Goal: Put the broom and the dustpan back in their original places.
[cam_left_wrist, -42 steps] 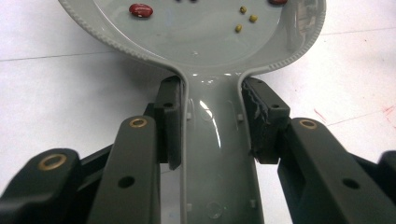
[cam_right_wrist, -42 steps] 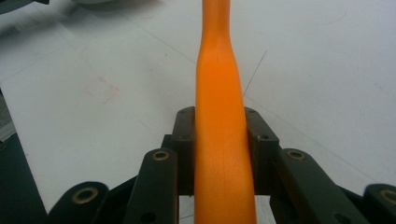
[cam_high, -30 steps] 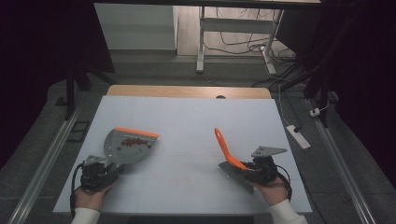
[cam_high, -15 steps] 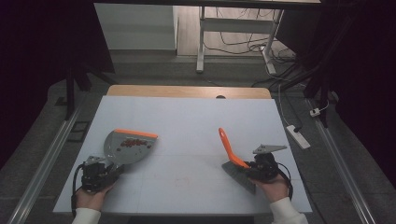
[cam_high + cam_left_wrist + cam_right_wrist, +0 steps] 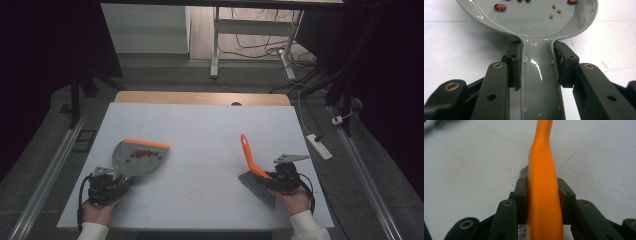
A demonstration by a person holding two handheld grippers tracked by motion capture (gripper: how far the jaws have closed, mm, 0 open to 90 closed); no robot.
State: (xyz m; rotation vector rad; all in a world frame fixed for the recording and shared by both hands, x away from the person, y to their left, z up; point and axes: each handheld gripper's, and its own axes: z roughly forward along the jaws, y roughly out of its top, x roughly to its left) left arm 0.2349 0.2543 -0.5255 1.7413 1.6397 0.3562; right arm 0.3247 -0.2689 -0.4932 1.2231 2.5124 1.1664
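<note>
So the right gripper (image 5: 272,176), clamped on the orange brush (image 5: 248,156), just slid right, away from the dustpan (image 5: 138,156); left gripper (image 5: 116,184) grips its handle, beans (image 5: 144,153) inside, sweeping's probably over

Both grippers, the left gripper (image 5: 104,187) and the right gripper (image 5: 283,177), are black linkages with brass-ringed pivots, small screws and ridged pads, each trailing a black cable; the right carries a grey triangular plate; white sleeves (image 5: 92,231) cover both wrists.
</note>
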